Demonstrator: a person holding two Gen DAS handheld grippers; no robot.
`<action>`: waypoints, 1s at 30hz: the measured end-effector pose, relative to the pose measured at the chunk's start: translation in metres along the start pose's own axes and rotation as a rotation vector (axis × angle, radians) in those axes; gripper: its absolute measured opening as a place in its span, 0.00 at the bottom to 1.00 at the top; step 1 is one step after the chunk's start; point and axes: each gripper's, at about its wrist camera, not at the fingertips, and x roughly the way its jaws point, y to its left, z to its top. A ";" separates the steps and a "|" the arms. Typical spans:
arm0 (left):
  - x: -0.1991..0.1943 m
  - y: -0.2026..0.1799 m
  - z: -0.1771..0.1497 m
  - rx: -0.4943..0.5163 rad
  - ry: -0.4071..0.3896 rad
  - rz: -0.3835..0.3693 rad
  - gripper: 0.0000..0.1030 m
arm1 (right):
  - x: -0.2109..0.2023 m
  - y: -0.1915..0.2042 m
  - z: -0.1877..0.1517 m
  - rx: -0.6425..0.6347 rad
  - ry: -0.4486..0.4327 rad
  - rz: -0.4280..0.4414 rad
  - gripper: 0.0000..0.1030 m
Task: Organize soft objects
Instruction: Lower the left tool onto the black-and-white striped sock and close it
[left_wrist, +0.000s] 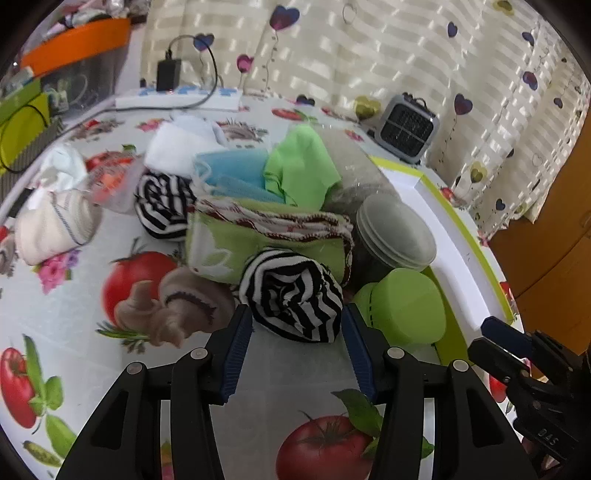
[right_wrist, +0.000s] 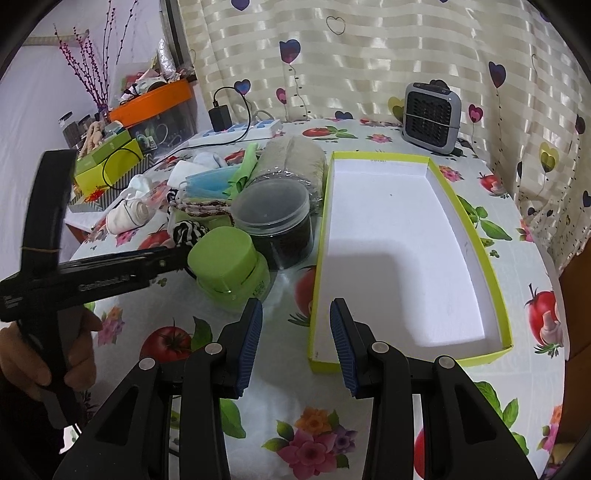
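Between the wide-spread pads of the left gripper, untouched, sits a striped sock ball (rolled, black and white). Behind it: green cloth, blue masks. Right gripper hangs parted, holding nothing, before the lime-rimmed tray.

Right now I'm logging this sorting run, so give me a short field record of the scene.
left gripper: open, striped sock ball just ahead of its tips, not gripped
right gripper: open, nothing between the fingers
box: lime rim, white inside, nothing in it
soft pile: blue masks, green cloth
hard items: lidded jar, green container
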 end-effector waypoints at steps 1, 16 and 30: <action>0.003 0.000 0.000 -0.002 0.003 0.002 0.48 | 0.000 -0.001 0.000 0.002 0.001 -0.001 0.38; 0.016 0.018 0.004 -0.103 0.013 -0.073 0.35 | 0.004 -0.002 0.001 0.004 0.010 -0.010 0.38; -0.004 0.029 -0.003 -0.090 -0.041 -0.046 0.12 | -0.008 0.013 0.010 -0.031 -0.031 0.007 0.38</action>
